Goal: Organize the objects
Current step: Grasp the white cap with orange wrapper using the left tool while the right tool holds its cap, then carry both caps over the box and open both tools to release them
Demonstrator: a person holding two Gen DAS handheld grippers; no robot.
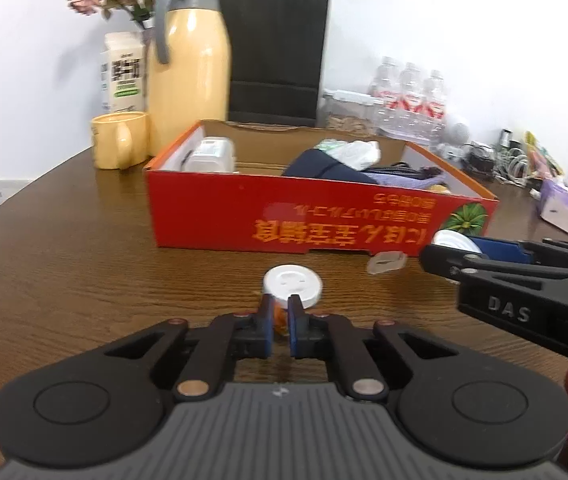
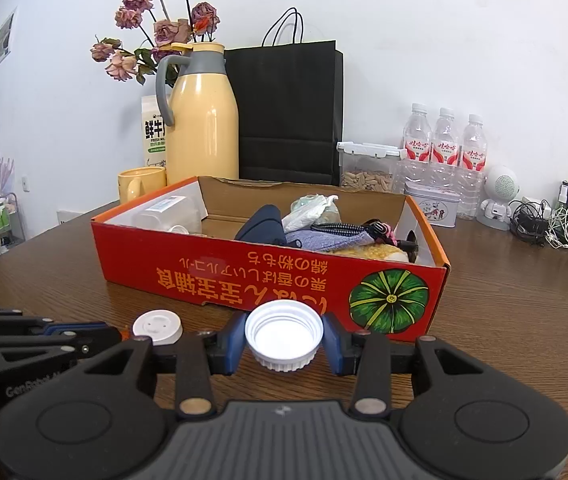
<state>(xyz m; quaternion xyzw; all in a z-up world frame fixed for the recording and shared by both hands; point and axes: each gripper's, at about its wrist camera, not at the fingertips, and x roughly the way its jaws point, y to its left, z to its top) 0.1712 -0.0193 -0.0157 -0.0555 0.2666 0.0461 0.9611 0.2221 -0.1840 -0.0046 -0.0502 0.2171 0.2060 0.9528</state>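
My left gripper (image 1: 279,310) is shut on a small bottle with a white inner seal top (image 1: 292,283) and an orange label, held just above the brown table. In the right wrist view the same bottle top (image 2: 157,327) shows at the lower left, beside the left gripper (image 2: 117,336). My right gripper (image 2: 284,338) is shut on a white ribbed screw cap (image 2: 284,336), open side facing the camera. In the left wrist view that cap (image 1: 454,243) and the right gripper (image 1: 444,256) are at the right. A red cardboard box (image 2: 243,276) with several items stands behind.
A small clear plastic piece (image 1: 386,262) lies on the table before the box (image 1: 284,216). Behind the box stand a yellow mug (image 2: 139,184), a yellow thermos jug (image 2: 203,120), a milk carton (image 2: 153,132), a black paper bag (image 2: 288,112), water bottles (image 2: 444,140) and cables (image 2: 552,224).
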